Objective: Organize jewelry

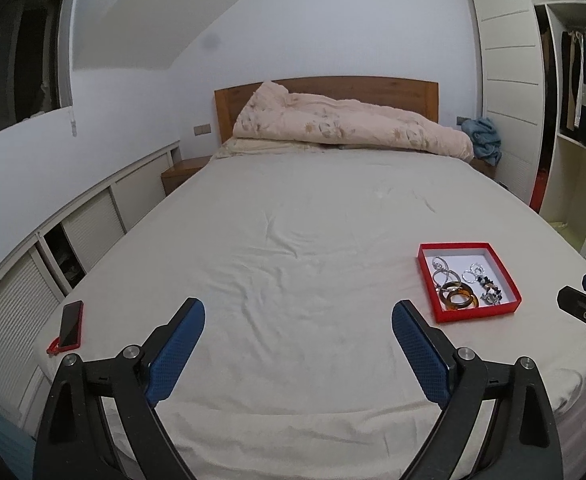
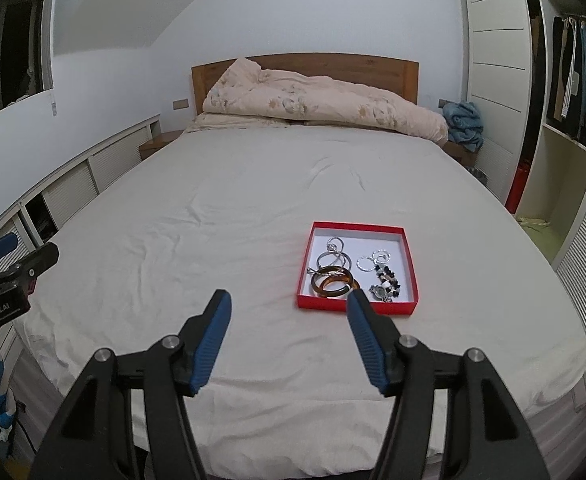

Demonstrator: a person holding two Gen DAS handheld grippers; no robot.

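Note:
A red box (image 1: 477, 315) with a white inside lies on the bed (image 1: 293, 240) at the right; it also shows in the right wrist view (image 2: 357, 306). In it lie amber bangles (image 2: 333, 280), silver bangles and rings (image 2: 335, 254), and a dark beaded bracelet (image 2: 387, 280). My left gripper (image 1: 297, 312) is open and empty above the bed's near part, left of the box. My right gripper (image 2: 289, 304) is open and empty, just short of the box's near edge. The right gripper also shows at the left wrist view's right edge (image 1: 585, 304).
A phone in a red case (image 1: 71, 324) lies near the bed's left edge. A folded quilt (image 1: 345, 124) is piled at the wooden headboard (image 1: 373, 88). Low cabinets (image 1: 53, 248) run along the left wall. A wardrobe (image 1: 573, 100) stands at the right.

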